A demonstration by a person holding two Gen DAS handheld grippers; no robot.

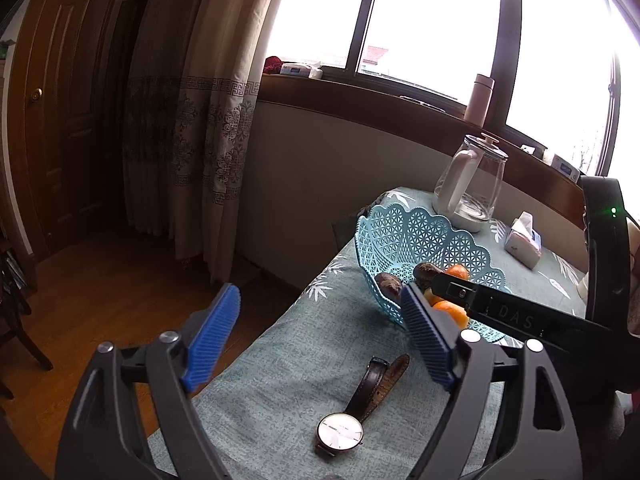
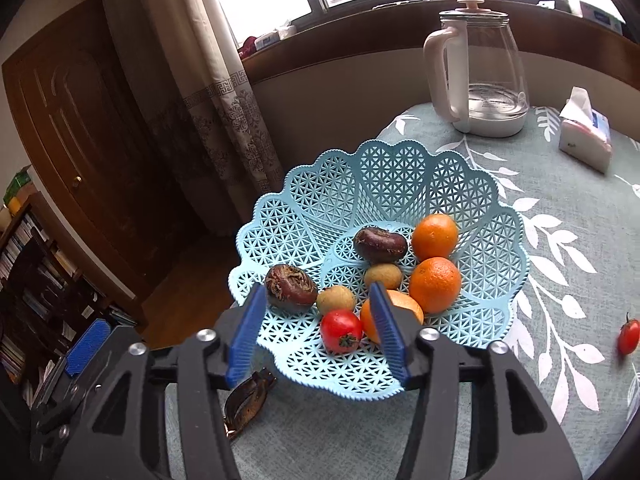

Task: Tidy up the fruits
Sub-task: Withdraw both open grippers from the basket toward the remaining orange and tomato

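Right now the blue basket (image 2: 472, 196) sits near the left edge of the table (image 2: 560, 264), on a grey-green cloth with white leaves. Inside it lie two oranges (image 2: 435, 237), a third orange partly hidden behind a gripper finger, two dark wrinkled fruits (image 2: 291, 289), two small tan round fruits (image 2: 383, 275) and one red tomato (image 2: 341, 331). The tomato is near the front rim, touching one tan fruit.

The right gripper (image 2: 320, 332) hangs over the front rim of the basket. Its blue fingers are wide apart and hold nothing. The tomato shows between them, but they do not touch it.

Another small tomato (image 2: 628, 336) lies alone on the cloth, well apart from the basket, toward the right edge of the table.

The left gripper (image 1: 320, 334) is up over the left edge of the table, beside the basket. It is wide open too, with nothing in it. A watch (image 1: 342, 432) with a brown strap lies on the cloth just in front of the basket.

A glass kettle (image 2: 478, 76) stands at the far edge of the table, and a tissue pack (image 2: 586, 136) lies to its right.
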